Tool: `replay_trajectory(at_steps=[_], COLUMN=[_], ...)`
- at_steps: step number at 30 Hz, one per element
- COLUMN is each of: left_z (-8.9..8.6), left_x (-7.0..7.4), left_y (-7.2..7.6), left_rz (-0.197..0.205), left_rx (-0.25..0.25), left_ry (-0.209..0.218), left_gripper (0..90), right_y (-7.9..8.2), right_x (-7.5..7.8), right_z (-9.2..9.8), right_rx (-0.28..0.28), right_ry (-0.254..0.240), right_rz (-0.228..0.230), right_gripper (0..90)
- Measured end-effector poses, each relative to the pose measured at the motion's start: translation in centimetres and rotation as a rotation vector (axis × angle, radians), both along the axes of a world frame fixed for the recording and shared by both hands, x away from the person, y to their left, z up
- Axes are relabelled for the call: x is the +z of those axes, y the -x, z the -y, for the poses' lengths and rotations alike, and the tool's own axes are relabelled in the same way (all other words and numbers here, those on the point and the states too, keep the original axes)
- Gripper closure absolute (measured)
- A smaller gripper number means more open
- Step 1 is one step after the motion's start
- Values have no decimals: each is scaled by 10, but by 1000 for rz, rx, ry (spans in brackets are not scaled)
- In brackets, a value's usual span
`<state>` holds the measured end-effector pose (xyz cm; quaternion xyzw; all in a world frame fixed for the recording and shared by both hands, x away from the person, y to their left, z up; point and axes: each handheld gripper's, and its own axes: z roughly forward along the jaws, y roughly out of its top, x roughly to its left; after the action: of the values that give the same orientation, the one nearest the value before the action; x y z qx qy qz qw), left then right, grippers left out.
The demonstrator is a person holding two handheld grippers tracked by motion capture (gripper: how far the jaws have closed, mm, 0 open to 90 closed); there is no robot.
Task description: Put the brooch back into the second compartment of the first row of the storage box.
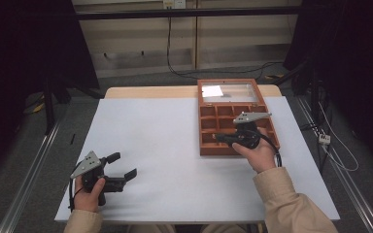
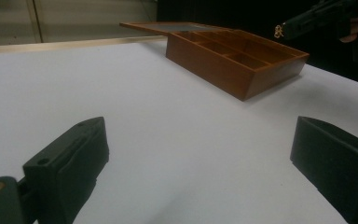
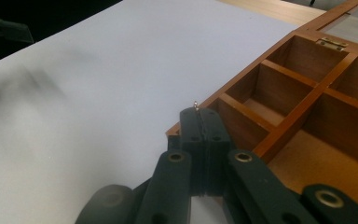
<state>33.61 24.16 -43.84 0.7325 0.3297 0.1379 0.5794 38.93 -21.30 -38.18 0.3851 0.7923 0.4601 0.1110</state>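
Nearest the high view's lens are the person's beige sleeves [image 1: 291, 201], which come in from the bottom edge. On the person's left, a hand holds the left gripper [image 1: 125, 167] low over the near left part of the white table [image 1: 165, 145]; its two black jaws stand wide apart with nothing between them. The left gripper view confirms this: one jaw rises at the lower left and the other at the lower right, with bare white surface between.

The right gripper [image 1: 219, 137] is held over the near left corner of the wooden box [image 1: 223, 150], pointing toward the table's middle. In the right gripper view its jaws are pressed flat together [image 3: 200, 114]. A tiny pale metallic thing [image 3: 196, 104] stands at the very tips; it looks like a small pin or hook pinched there, though it is too small to say for certain, or to tell whether it belongs to the box behind it.

That box sits on the far right part of the table, well apart from the left gripper. It is brown, divided into square compartments, and those that can be seen look empty. Its glass-paned lid [image 1: 229, 91] lies open, swung back toward the far edge, and a brass hinge [image 3: 331, 44] shows where lid meets box. From the left gripper view the box [image 2: 235, 60] lies ahead and to the right, with the right gripper [image 2: 279, 31] hovering above its far corner.
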Motion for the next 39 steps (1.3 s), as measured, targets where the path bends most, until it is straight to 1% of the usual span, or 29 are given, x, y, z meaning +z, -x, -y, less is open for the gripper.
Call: replay_trajectory(at_steps=[19, 25, 32, 34, 39], left_z=[0, 0, 0, 0, 0], left_x=[0, 0, -1, -1, -1], left_y=[-1, -1, -1, -1, -1], left_rz=[-5, -7, -7, -7, -7], left_rx=[-5, -5, -8, -8, -6], left_ry=[4, 5, 1, 1, 2], left_gripper=[40, 40, 40, 40, 40], right_y=[-24, -29, -34, -36, -39], right_x=[-2, -2, -1, -1, -2], right_z=[12, 15, 15, 15, 17], right_rx=[-41, -52, -53, -56, -66], right_ry=[-12, -13, 6, 7, 5], right_rz=[-5, 3, 6, 12, 8], right_gripper=[900, 900, 900, 900, 900])
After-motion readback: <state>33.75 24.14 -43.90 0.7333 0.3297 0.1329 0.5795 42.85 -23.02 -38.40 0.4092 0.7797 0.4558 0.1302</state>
